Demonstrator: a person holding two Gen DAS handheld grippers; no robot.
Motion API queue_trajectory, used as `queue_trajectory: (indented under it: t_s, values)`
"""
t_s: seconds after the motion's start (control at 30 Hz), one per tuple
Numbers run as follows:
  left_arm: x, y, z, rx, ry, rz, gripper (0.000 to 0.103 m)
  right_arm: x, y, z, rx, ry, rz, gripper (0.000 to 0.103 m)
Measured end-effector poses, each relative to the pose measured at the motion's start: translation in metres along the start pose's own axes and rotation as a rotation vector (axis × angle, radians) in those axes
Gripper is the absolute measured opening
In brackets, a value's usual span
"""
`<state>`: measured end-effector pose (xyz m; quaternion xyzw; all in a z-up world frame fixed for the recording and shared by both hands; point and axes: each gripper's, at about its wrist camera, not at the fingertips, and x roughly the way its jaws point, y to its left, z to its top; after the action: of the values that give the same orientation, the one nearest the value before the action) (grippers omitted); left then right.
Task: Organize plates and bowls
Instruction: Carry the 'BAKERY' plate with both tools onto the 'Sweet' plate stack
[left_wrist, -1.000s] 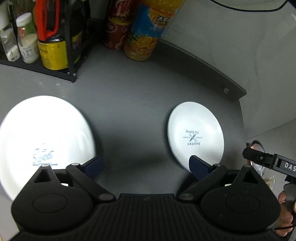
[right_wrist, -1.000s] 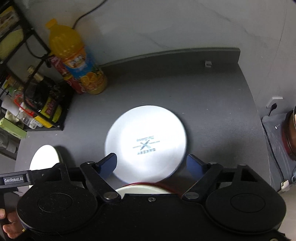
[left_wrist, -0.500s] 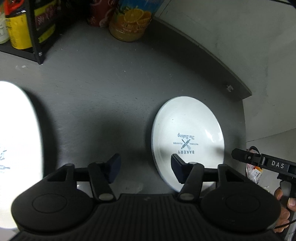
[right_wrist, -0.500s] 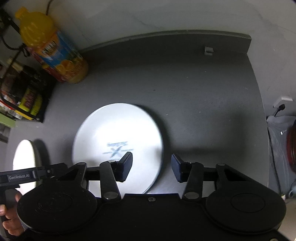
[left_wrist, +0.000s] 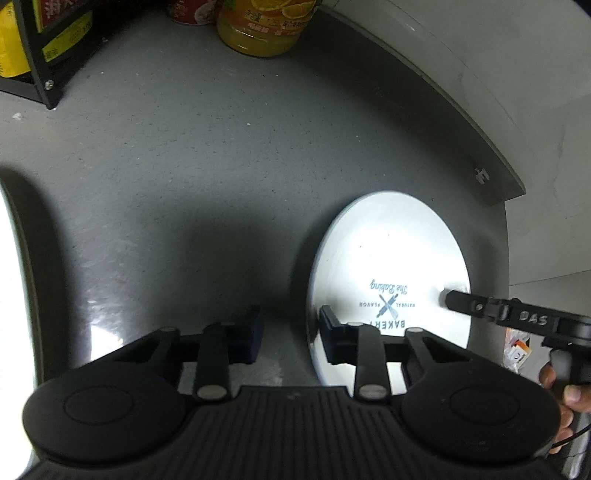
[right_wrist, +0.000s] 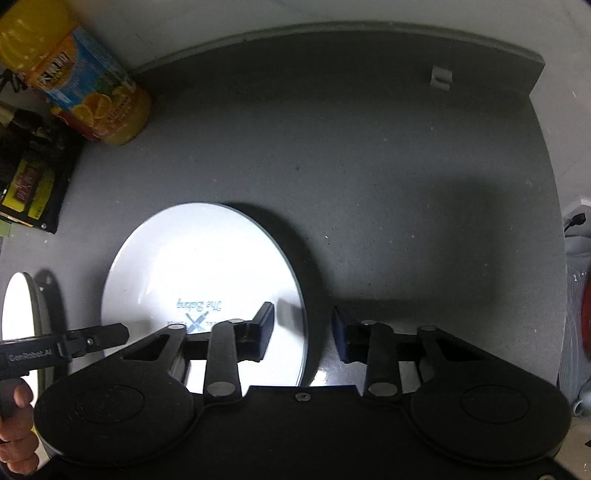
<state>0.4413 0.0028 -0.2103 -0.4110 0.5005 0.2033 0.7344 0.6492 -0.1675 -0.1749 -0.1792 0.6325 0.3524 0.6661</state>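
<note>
Both hand-held grippers spread, straddling opposite rims of plate flat on table: left, right. Second plate apart at left. Stacking not yet done; no bowls visible.

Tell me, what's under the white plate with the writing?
The white plate lies flat on the grey counter, print facing up. Only counter shows around its rim. Whatever might sit directly beneath it is covered, so that can't be seen.
</note>
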Motion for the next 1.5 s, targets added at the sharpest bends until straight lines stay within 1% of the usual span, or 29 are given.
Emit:
queue_trajectory:
  t_s: [0.07,0.17,0.23,0.33,0.47,0.53,0.67,0.77,0.87,1.0,1.23,1.4,1.5]
  values:
    - [0.003,-0.002,0.002,0.007,0.012,-0.006,0.024,0.004,-0.001,-0.002,-0.003,0.012,0.013,0.026]
    - [0.009,-0.001,0.007,-0.007,0.054,-0.032,0.023,0.007,-0.001,-0.004,-0.005,0.019,0.043,0.021]
    - [0.011,-0.003,0.008,0.007,0.062,-0.040,0.020,0.009,-0.002,-0.004,0.008,0.027,0.061,0.020]
    - [0.016,-0.007,0.008,0.017,0.081,-0.052,0.011,0.010,-0.003,-0.004,-0.009,0.024,0.072,0.019]
    - [0.018,-0.013,0.006,0.022,0.077,-0.037,0.010,0.008,-0.005,-0.007,-0.014,0.005,0.077,0.017]
    - [0.019,-0.012,0.007,0.013,0.090,-0.046,0.010,0.003,-0.005,-0.009,-0.031,-0.014,0.076,0.016]
    - [0.006,-0.014,0.010,0.039,0.056,-0.063,0.011,-0.012,-0.002,-0.011,-0.041,-0.048,0.102,0.013]
    - [-0.006,-0.015,0.014,0.046,0.031,-0.075,0.010,-0.026,-0.003,-0.011,-0.022,-0.070,0.133,0.012]
    - [-0.022,-0.017,0.018,0.062,-0.004,-0.079,0.010,-0.040,0.003,-0.012,-0.042,-0.103,0.145,0.011]
    - [-0.039,-0.017,0.022,0.075,-0.028,-0.089,0.011,-0.057,0.011,-0.016,-0.062,-0.143,0.150,0.011]
    - [-0.070,-0.013,0.024,0.099,-0.060,-0.096,0.011,-0.077,0.029,-0.021,-0.055,-0.194,0.171,0.011]
    - [-0.083,-0.007,0.023,0.115,-0.059,-0.106,0.011,-0.088,0.044,-0.025,-0.045,-0.216,0.179,0.011]
    - [-0.093,0.000,0.022,0.124,-0.063,-0.105,0.011,-0.091,0.059,-0.028,-0.043,-0.225,0.182,0.011]
